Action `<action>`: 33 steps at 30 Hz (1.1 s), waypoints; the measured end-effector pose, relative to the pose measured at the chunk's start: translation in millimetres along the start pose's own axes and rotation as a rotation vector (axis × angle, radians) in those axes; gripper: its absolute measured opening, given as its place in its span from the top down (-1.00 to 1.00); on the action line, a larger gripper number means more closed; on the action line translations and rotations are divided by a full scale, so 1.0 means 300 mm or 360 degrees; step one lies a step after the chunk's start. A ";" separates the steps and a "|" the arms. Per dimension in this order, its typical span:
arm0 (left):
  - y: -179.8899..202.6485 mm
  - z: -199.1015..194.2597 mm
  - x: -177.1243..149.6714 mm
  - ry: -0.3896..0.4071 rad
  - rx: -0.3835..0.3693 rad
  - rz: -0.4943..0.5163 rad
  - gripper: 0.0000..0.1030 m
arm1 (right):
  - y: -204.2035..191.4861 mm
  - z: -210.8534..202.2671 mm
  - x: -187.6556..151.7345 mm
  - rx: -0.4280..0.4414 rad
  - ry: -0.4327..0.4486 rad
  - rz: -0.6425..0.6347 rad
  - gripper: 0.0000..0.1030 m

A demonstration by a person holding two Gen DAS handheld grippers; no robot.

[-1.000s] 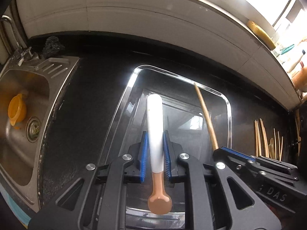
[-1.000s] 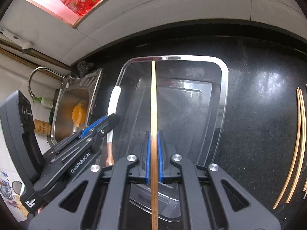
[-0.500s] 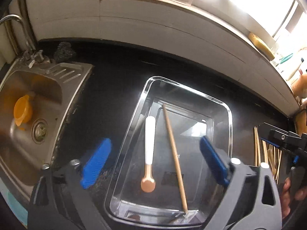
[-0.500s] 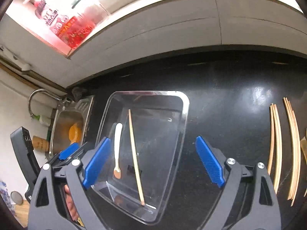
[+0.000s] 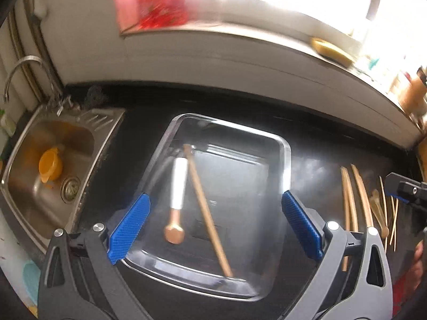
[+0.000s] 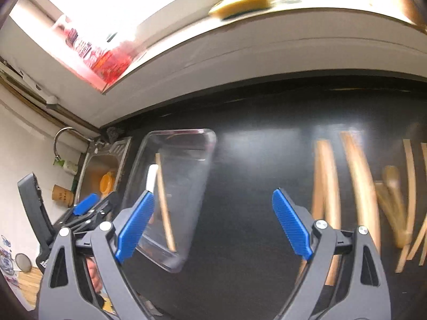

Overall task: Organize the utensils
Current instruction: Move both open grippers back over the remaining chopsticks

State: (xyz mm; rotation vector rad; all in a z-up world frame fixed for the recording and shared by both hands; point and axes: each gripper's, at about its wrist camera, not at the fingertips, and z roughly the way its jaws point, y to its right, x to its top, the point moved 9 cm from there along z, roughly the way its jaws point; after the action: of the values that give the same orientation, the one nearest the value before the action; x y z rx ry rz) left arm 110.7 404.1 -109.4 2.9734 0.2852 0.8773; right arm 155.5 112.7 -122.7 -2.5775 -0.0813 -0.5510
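**A:** What does the spoon look like?

**B:** The spoon [image 5: 177, 196] has a white handle and a copper-coloured bowl, and it lies flat in the clear tray [image 5: 286, 157] with the bowl toward the camera. The wooden chopstick [image 5: 205, 210] lies just beside it on the right, slanted across the tray floor, its far end close to the tip of the white handle.

**A:** And the fingers?

**B:** The left gripper [image 5: 214, 222] hangs above the tray with its blue pads [image 5: 130, 225] spread wide. Spoon and chopstick show between them but lower down, touched by neither. The right gripper [image 6: 212, 222] is also spread wide, with nothing between the pads but bare black countertop [image 6: 253, 160]. From that view the tray sits to the left, partly behind the left pad.

**A:** Anything else around?

**B:** More wooden utensils [image 6: 357, 186] lie loose on the counter to the right, blurred. The steel sink [image 5: 34, 186] holding an orange cup [image 5: 50, 166] is left of the tray.
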 end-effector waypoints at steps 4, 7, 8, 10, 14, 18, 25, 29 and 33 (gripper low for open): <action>0.206 -0.020 -0.059 0.0002 -0.0039 0.0054 -0.87 | 0.249 -0.192 -0.028 -0.0154 0.0094 -0.0011 -0.69; 0.376 -0.005 -0.127 -0.0026 -0.0066 0.0118 -0.87 | 0.465 -0.326 -0.073 -0.0298 0.0152 0.0008 -0.69; 0.422 0.002 -0.148 -0.0032 -0.0066 0.0140 -0.87 | 0.529 -0.361 -0.089 -0.0344 0.0168 0.0013 -0.69; 0.521 0.022 -0.203 -0.0051 -0.0075 0.0217 -0.87 | 0.697 -0.437 -0.142 -0.0487 0.0189 0.0015 -0.69; 0.635 0.080 -0.305 -0.0116 -0.0037 0.0328 -0.87 | 0.951 -0.504 -0.249 -0.0613 0.0155 0.0116 -0.69; 0.683 0.144 -0.369 -0.0144 -0.0021 0.0336 -0.87 | 1.154 -0.518 -0.344 -0.0677 0.0097 0.0252 -0.69; 0.709 0.309 -0.416 -0.0216 0.0061 0.0402 -0.87 | 1.294 -0.472 -0.410 -0.0681 -0.0001 0.0322 -0.69; 0.728 0.367 -0.406 -0.0238 0.0035 0.0414 -0.87 | 1.288 -0.427 -0.385 -0.0663 -0.0025 0.0335 -0.69; 0.763 0.416 -0.389 -0.0217 0.0023 0.0513 -0.88 | 1.303 -0.366 -0.313 -0.0714 -0.0011 0.0416 -0.69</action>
State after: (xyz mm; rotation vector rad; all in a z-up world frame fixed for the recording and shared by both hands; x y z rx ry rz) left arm 120.3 160.8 -258.8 3.1243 -0.1985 0.6873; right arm 90.6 -278.0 -252.9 -2.9552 0.4168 -0.5052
